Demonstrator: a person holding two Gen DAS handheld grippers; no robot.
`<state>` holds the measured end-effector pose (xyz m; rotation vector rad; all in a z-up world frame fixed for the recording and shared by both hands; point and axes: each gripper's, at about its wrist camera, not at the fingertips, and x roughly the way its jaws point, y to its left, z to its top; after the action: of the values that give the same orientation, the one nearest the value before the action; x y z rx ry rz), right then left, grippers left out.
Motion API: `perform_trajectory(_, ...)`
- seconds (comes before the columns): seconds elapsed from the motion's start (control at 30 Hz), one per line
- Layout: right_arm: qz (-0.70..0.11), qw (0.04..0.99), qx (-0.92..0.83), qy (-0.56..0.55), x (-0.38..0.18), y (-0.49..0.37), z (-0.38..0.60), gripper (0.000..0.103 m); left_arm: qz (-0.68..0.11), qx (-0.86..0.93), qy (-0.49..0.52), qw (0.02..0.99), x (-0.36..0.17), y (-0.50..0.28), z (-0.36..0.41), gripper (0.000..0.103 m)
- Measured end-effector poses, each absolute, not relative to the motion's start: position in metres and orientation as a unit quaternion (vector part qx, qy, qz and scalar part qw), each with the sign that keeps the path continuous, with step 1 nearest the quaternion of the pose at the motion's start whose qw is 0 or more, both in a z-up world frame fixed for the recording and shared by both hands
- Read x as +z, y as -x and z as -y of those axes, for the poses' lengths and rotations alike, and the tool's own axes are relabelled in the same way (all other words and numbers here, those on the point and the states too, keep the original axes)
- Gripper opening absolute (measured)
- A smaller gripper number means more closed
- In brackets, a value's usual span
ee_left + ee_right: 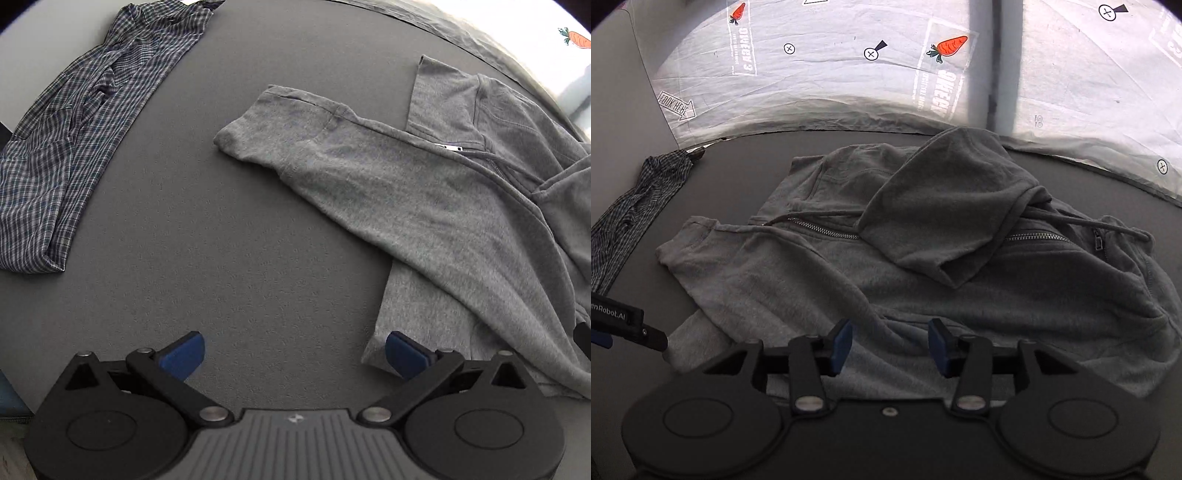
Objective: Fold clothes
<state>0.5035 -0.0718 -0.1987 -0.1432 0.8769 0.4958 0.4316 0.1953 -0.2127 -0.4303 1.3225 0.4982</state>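
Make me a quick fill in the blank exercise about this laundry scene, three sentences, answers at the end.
1. The grey hoodie closes with a ____ down its front.
2. The garment lying folded to the hoodie's left is a ____ shirt.
3. Both the left gripper and the right gripper have their jaws ____.

Answers: zipper; checked; open

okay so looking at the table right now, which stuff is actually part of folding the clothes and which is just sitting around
Part of the job:
grey zip hoodie, spread out, hood flopped over its front
plaid shirt, lying off to the left
left hand-held gripper, open
right hand-held gripper, open

Just lying about:
white carrot-print sheet beyond the table
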Motion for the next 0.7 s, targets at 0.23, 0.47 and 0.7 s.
perform_trajectory(0.23,-0.433,0.848,0.290,0.099,-0.212,-0.494,0.014,0.049,-0.630,0.211,0.187,0.723,-0.232,-0.435,-0.209,0.103)
perform_trajectory(0.47,-0.448,0.825,0.317,0.135,-0.225,-0.479,-0.020,0.054,-0.634,0.197,0.187,0.724,-0.237,-0.436,-0.214,0.103)
perform_trajectory(0.7,-0.466,0.827,0.297,0.101,-0.225,-0.488,-0.019,0.034,-0.614,0.207,0.182,0.740,-0.235,-0.430,-0.210,0.103)
